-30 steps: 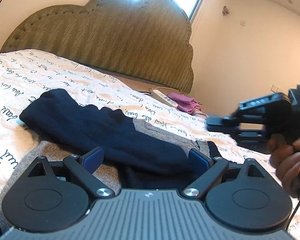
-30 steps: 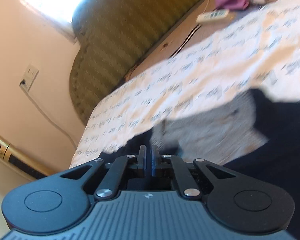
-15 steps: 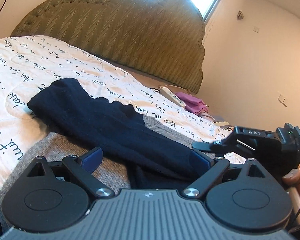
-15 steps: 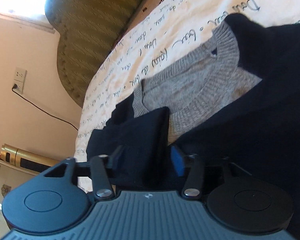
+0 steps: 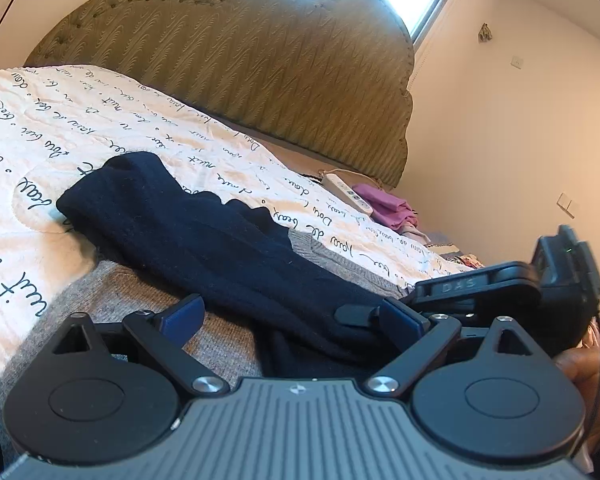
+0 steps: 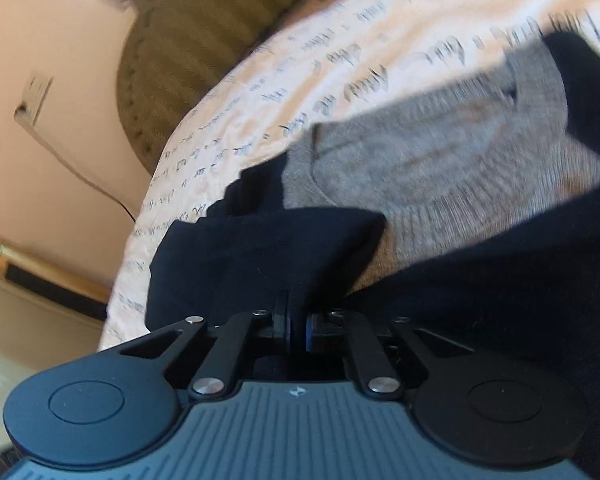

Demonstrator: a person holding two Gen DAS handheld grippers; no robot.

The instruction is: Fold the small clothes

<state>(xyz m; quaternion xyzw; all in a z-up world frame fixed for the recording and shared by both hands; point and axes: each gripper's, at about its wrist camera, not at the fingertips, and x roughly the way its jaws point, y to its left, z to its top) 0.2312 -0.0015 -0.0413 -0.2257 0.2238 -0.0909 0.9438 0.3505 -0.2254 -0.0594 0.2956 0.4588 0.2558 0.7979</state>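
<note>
Fingers of right gripper (image 6: pixel 296 322), apart earlier, now seemingly pinch navy sleeve (image 6: pixel 260 256); left gripper (image 5: pixel 292 316) spread.

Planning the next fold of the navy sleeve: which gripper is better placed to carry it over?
Right. The right gripper is shut on the navy sleeve; the left gripper is open, holding nothing.

The knitted sweater (image 5: pixel 236 256) was navy blue across its sleeves, with a heathered grey ribbed body (image 6: pixel 440 168). The quilted bedspread (image 5: pixel 100 120) was cream, printed with black cursive script. At twelve o'clock the padded headboard (image 5: pixel 260 64) was olive green with a chevron weave. At two o'clock a crumpled cloth (image 5: pixel 384 204) was magenta, beside a white remote control (image 5: pixel 346 192).
</note>
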